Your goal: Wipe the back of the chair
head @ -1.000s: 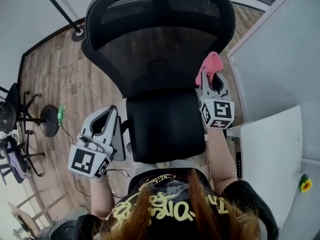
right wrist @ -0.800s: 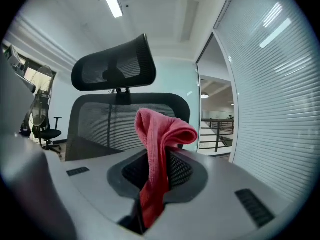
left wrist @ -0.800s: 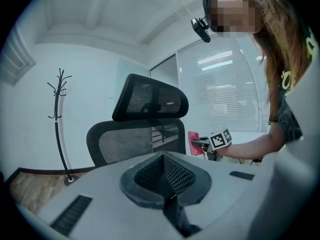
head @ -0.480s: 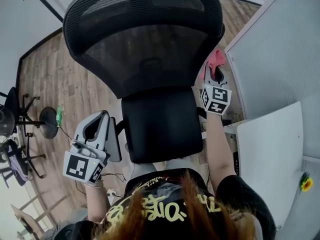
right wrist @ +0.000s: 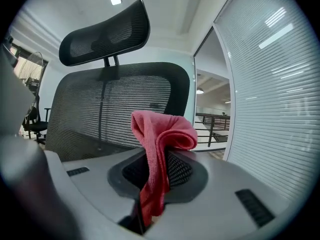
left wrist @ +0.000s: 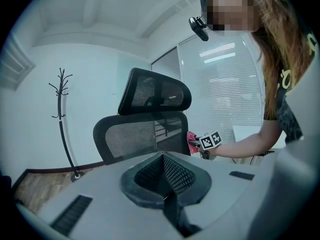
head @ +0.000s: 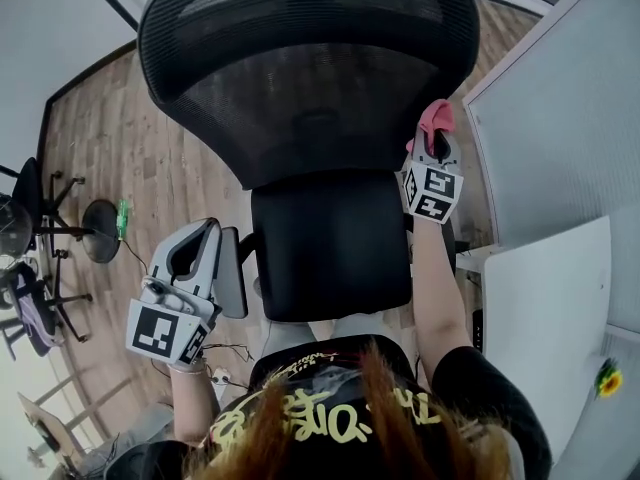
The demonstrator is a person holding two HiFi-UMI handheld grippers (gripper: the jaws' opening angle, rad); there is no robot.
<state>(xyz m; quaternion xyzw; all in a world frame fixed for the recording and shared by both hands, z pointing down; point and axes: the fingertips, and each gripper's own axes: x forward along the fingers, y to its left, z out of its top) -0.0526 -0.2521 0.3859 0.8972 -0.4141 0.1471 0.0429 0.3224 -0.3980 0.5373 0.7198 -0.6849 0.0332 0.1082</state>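
The black mesh chair back [head: 310,88] fills the upper head view, with its headrest [right wrist: 102,34] above in the right gripper view. My right gripper [head: 434,144] is shut on a pink cloth [head: 436,118] and holds it against the right edge of the chair back. In its own view the pink cloth [right wrist: 160,149] hangs folded between the jaws, close to the mesh chair back [right wrist: 115,114]. My left gripper [head: 190,258] hangs low at the chair's left side, shut with nothing in it. From there the chair back [left wrist: 135,139] and the right gripper [left wrist: 197,143] show ahead.
A white desk [head: 545,308] and a frosted glass partition [head: 560,118] stand close on the right. Other chairs [head: 30,238] and a round stand base [head: 100,236] sit on the wood floor at the left. A coat rack [left wrist: 61,119] stands by the far wall.
The right gripper with the cloth has moved up along the chair back's right edge, then shifted slightly. The chair back has swung a little in view. The left gripper stayed low.
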